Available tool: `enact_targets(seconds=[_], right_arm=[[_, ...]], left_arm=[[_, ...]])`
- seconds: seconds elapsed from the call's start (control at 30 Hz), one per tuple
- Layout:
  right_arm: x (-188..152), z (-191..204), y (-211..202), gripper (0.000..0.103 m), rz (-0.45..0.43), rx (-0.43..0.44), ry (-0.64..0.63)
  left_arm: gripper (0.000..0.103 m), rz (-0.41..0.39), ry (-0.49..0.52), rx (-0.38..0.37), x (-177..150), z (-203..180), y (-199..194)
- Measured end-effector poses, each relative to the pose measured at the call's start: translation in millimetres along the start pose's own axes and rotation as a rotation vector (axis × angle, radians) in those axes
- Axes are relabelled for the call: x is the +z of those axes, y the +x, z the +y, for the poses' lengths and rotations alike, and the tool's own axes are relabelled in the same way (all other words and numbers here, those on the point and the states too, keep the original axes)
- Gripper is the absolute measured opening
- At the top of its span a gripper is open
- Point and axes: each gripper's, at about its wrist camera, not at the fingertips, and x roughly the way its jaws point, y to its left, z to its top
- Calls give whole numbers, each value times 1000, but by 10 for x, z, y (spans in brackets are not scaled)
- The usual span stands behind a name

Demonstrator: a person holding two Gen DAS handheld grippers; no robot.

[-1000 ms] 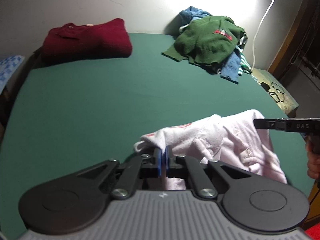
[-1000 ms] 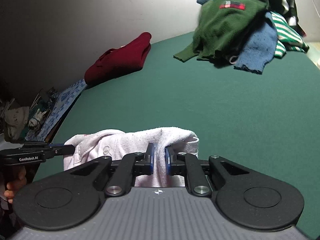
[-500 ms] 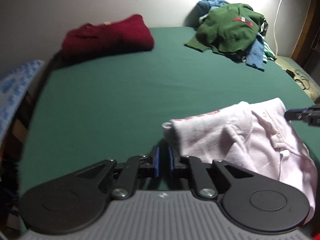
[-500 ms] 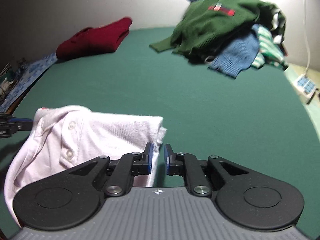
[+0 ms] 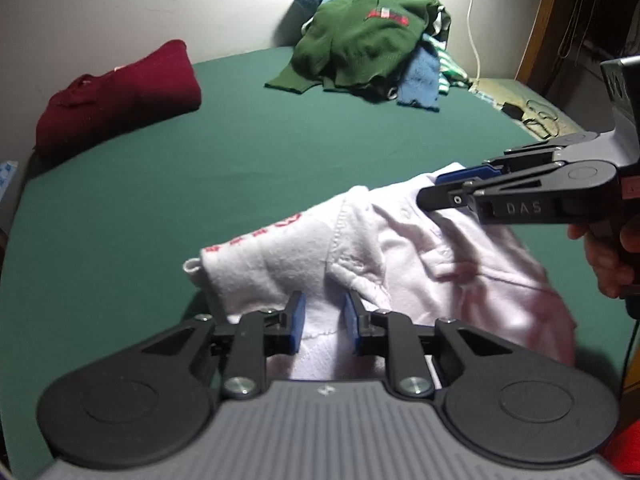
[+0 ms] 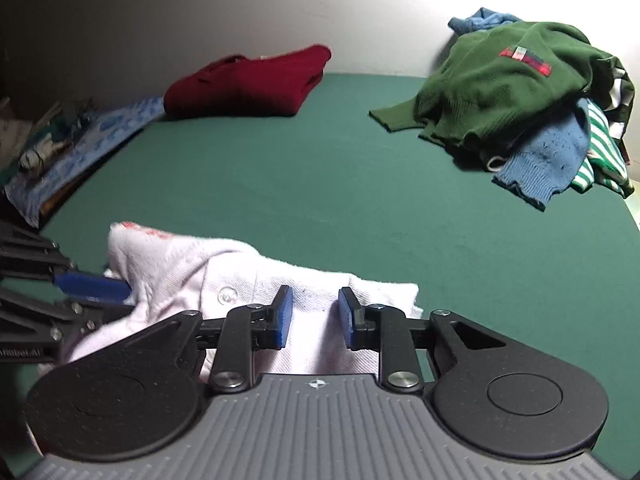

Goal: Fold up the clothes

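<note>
The pink shirt (image 5: 400, 264) lies bunched on the green table (image 5: 200, 168) at the near edge, directly in front of my two grippers. Its red letters are on the fold at about 10 o'clock from my left gripper (image 5: 324, 316). The jaws of my left gripper are opening; the shirt cloth lies in the gap between them, but the blue pads (image 5: 298, 316) are not pressing on it. My right gripper (image 6: 314, 316) is opening too, with the cloth and a button beside its left pad, and the pads stand apart from the fabric. In the left view my right gripper comes in from 3 o'clock, above the shirt collar, held in my hand (image 5: 608, 256). At 11 o'clock on the table, near the wall, rests a folded red sweater (image 5: 120, 92). At 1 o'clock there is a pile of clothes (image 5: 372, 48), with a green sweater on top and blue and striped pieces under it.
</note>
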Motion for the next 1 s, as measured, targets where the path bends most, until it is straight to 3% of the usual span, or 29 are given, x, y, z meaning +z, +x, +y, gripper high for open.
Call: enact_targets(seconds=[0.13, 0.27, 0.37, 0.43, 0.53, 0.57, 0.63, 0.83, 1.0], right_arm=[[114, 143, -189, 27, -50, 126, 21], [215, 501, -214, 30, -37, 210, -91], [216, 701, -95, 31, 10, 196, -164], [202, 782, 18, 31, 61, 150, -202], [166, 776, 89, 30, 106, 107, -204], [157, 754, 71, 25, 101, 106, -193], [140, 710, 29, 6, 89, 105, -171], [48, 583, -202, 4, 38, 125, -82], [-116, 300, -227, 4, 51, 172, 157]], left_arm=[[31, -15, -16, -19, -14, -13, -116], [31, -17, 5, -20, -18, -104, -131], [32, -25, 54, -30, -7, -227, -156], [52, -28, 97, -48, -22, -317, -176], [54, -18, 157, -55, -78, -442, -150], [53, -9, 169, -50, -97, -468, -125], [53, 0, 187, -47, -121, -504, -106], [61, -8, 180, -64, -137, -444, -188], [62, 30, 187, -75, -256, -394, -178]])
